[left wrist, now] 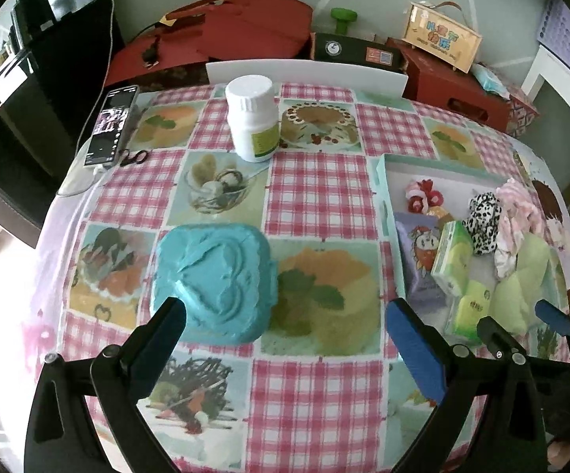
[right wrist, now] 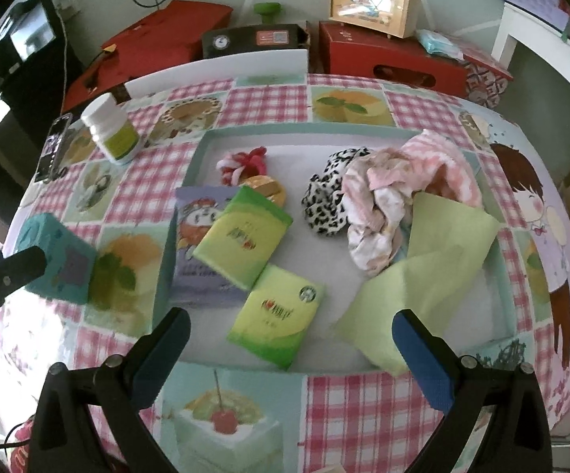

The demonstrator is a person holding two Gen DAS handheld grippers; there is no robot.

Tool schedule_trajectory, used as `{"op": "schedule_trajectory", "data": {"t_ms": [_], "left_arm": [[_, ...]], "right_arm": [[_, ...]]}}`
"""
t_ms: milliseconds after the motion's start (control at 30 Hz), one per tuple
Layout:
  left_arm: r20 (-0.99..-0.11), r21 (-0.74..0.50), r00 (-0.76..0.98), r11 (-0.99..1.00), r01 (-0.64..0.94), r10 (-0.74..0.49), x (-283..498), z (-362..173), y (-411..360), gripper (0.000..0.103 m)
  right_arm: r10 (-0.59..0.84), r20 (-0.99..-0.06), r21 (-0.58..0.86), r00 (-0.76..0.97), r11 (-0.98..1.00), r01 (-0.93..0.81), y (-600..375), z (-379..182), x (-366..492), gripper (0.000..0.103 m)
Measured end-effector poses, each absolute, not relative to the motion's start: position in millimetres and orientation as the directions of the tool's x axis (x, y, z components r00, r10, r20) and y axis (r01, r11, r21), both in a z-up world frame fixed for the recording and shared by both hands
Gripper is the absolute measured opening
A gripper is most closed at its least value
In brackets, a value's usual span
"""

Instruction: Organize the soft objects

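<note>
A teal soft pack (left wrist: 212, 282) embossed with hearts lies on the tablecloth; it also shows at the left of the right wrist view (right wrist: 58, 258). My left gripper (left wrist: 285, 331) is open and empty just in front of it. A teal-rimmed tray (right wrist: 202, 146) holds green tissue packs (right wrist: 243, 232), a purple cartoon pack (right wrist: 194, 213), a red-and-white scrunchie (right wrist: 241, 165), a leopard-print cloth (right wrist: 326, 197), pink cloths (right wrist: 395, 189) and a light green cloth (right wrist: 434, 252). My right gripper (right wrist: 290, 339) is open and empty over the tray's near edge.
A white pill bottle (left wrist: 253, 118) stands at the back of the table. A phone (left wrist: 111, 126) and small scissors (left wrist: 135, 156) lie at the far left edge. Red boxes (right wrist: 391, 55) and a wooden case (right wrist: 371, 2) stand beyond the table.
</note>
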State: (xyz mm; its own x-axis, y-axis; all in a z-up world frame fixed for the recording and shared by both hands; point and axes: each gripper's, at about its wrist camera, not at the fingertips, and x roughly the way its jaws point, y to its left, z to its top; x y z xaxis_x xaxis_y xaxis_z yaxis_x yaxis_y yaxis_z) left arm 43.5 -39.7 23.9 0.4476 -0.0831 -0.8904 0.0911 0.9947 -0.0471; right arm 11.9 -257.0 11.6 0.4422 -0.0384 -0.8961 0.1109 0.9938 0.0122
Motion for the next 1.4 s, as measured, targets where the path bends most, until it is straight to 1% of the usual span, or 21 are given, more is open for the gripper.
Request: {"op": "schedule_trajectory", "data": {"t_ms": [700, 1033, 1400], "left_arm": [[-0.902, -0.012, 0.431, 0.999, 0.039, -0.027, -5.4, 3.3, -8.2, 0.101], [-0.886, -0.014, 0.462, 0.999, 0.042, -0.032, -20.7, 1.1, -4.5, 0.101], [-0.889, -0.022, 0.455, 0.999, 0.048, -0.041, -27.5, -3.5, -6.5, 0.101]], "right_arm": [[-0.073, -0.896, -0.035, 0.438, 0.995, 0.095, -238.0, 16.8, -27.1, 0.103], [-0.074, -0.874, -0.046, 0.48, 0.997, 0.069, -230.0, 20.2, -37.5, 0.103], [-0.074, -0.874, -0.047, 0.48, 0.997, 0.068, -230.9, 20.7, -41.5, 0.103]]}}
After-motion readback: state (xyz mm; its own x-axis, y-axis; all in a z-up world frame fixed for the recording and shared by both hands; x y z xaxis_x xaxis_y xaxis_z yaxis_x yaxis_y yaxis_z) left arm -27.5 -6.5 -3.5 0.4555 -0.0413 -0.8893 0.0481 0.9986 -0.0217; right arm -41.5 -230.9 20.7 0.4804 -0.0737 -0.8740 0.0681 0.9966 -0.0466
